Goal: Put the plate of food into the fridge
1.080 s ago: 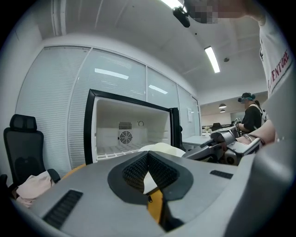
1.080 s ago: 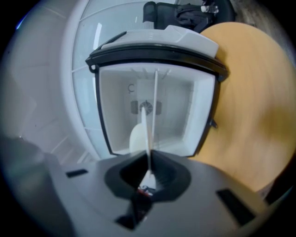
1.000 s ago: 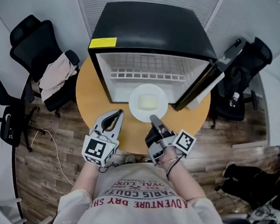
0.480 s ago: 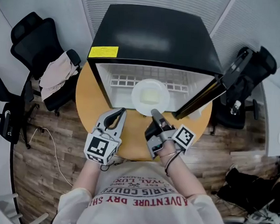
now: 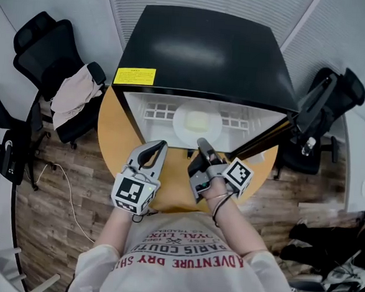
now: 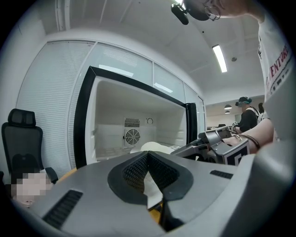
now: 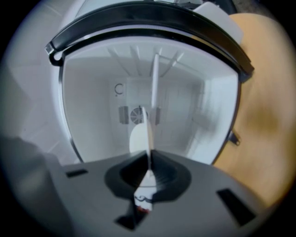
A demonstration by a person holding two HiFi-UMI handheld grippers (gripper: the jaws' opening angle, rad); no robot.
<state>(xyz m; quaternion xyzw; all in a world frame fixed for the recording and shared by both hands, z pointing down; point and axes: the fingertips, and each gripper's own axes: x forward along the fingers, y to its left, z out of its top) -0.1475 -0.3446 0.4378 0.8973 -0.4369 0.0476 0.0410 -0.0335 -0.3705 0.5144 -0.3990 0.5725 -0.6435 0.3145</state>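
the round white plate (image 5: pixel 182 121) carries a pale yellow block of food (image 5: pixel 198 120) at its middle. in the head view it sits just ahead of the right gripper (image 5: pixel 201 142), past the front edge of the black-topped, white-lined fridge (image 5: pixel 202 47) and over its floor. the right gripper pinches the plate's near rim. the left gripper (image 5: pixel 162 144) hovers beside it on the left, tips pressed together on nothing, just short of the fridge opening. a white wire shelf (image 5: pixel 160 113) lies further in, ahead of the left gripper. the open fridge door (image 5: pixel 270 135) stands off to the right of the right gripper. both grippers are over a round wooden table (image 5: pixel 117 131). a black office chair (image 5: pixel 48 55) draped with a beige cloth (image 5: pixel 73 97) stands well off to the left, and another black chair (image 5: pixel 332 96) is beyond the door.

in the left gripper view the black pads meet at their tips, empty. beyond them the plate shows low inside the white interior, before a round fan grille (image 6: pixel 132 136) on the back wall. the right gripper comes in from the right. nothing stands between the plate and the back wall.

in the right gripper view the jaws clamp the plate, seen edge-on as a thin white line running straight away from the pads into the fridge. the table shows at the right.
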